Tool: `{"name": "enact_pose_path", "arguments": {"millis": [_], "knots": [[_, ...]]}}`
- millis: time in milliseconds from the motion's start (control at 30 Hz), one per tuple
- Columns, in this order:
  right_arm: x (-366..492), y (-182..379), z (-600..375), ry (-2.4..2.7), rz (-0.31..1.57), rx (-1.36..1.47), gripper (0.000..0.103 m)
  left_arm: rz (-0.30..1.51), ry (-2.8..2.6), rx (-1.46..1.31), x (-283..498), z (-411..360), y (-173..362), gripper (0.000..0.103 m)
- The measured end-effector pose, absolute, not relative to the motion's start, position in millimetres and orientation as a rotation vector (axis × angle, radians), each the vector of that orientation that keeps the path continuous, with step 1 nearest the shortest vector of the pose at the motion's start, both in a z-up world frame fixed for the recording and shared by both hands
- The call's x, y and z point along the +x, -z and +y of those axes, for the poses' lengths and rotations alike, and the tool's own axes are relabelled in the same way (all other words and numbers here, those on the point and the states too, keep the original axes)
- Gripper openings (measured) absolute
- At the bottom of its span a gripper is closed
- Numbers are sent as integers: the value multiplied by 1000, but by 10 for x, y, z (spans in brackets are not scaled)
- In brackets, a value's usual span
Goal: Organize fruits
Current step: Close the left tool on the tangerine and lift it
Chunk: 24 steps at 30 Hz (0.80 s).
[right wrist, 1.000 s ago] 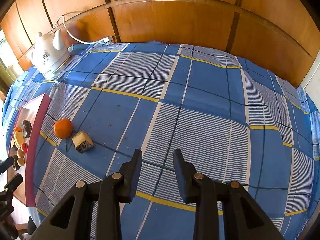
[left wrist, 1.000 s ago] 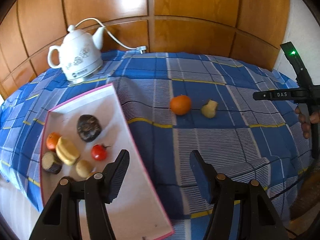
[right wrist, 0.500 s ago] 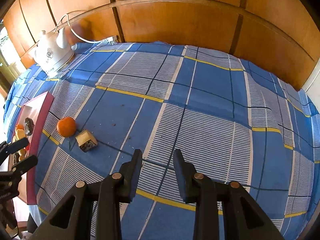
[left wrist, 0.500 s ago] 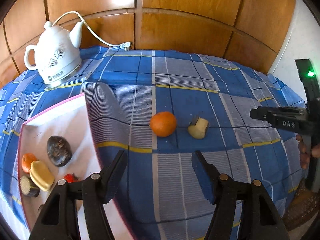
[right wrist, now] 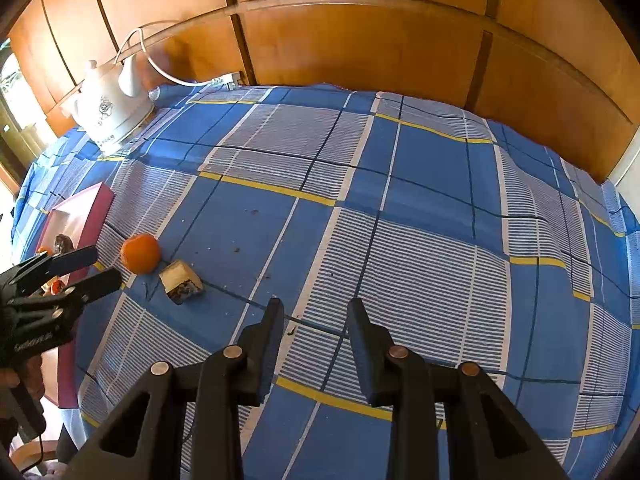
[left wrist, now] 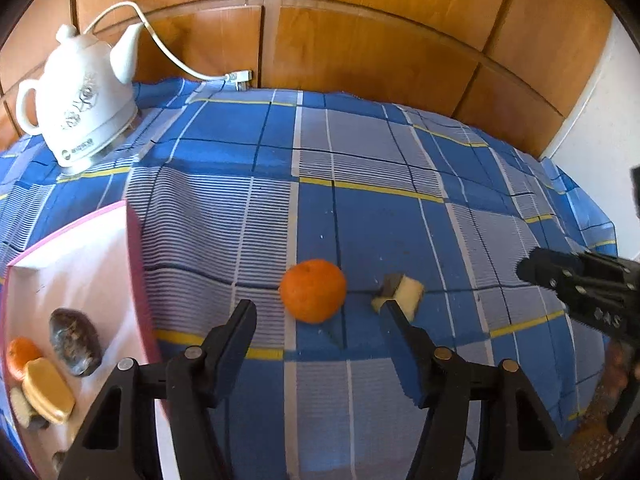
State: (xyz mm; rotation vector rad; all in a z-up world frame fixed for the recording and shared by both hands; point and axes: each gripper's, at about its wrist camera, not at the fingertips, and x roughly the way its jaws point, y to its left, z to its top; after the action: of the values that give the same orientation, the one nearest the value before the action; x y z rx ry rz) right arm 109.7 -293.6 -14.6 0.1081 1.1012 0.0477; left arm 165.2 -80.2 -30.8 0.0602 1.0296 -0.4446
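An orange (left wrist: 313, 296) (right wrist: 140, 253) lies on the blue checked cloth, with a pale cut fruit piece (left wrist: 400, 292) (right wrist: 181, 282) just to its right. My left gripper (left wrist: 319, 309) (right wrist: 106, 265) hovers right before the orange, its tips on either side of it. Its jaws are closing without touching the fruit. The pink-rimmed white tray (left wrist: 136, 260) (right wrist: 80, 204) at the left holds a dark fruit (left wrist: 74, 340), a small orange (left wrist: 22, 354) and a yellow piece (left wrist: 48, 396). My right gripper (right wrist: 316, 306) (left wrist: 528, 270) hangs over bare cloth to the right, narrowly open and empty.
A white kettle (left wrist: 80, 108) (right wrist: 110, 112) stands at the back left, its cable running to a plug (left wrist: 240, 78) by the wooden wall. The cloth drops off at the right edge. A hand (right wrist: 24, 376) holds the left gripper.
My left gripper has moved right, off the tray and up to the orange, which now looks larger and sits between its tips. The right gripper has not moved.
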Motion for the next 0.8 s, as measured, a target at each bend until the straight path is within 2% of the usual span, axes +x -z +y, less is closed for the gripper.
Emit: {"name": "enact_pose_path", "arguments": {"millis": [333, 433, 800], "knots": [[1100, 139, -2926, -58, 1099, 121, 33, 1074, 426, 37, 1925, -908, 521, 62], [1104, 140, -2916, -53, 1096, 110, 33, 1095, 427, 28, 1965, -921, 604, 43], [1108, 173, -2914, -41, 1106, 100, 33, 1036, 502, 77, 1438, -894, 463, 42]]}}
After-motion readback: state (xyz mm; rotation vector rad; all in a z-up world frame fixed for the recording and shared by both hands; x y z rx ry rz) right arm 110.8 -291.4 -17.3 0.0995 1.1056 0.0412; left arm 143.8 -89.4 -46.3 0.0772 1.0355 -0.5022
